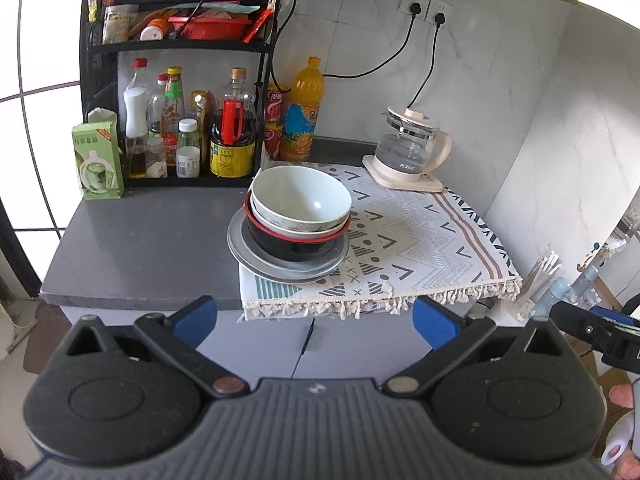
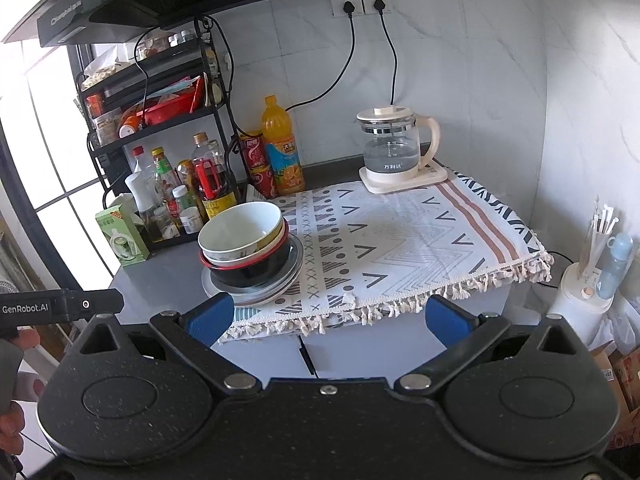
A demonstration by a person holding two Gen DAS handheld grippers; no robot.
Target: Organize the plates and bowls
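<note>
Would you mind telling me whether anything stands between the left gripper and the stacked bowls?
Nothing visible does: the left gripper, jaws open, faces the stacked bowls over the cloth's fringe.

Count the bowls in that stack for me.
3, nested on the grey plates: a white bowl on top, a pale bowl under it showing only its rim, and a black bowl with a red rim at the bottom. More could be hidden inside.
</note>
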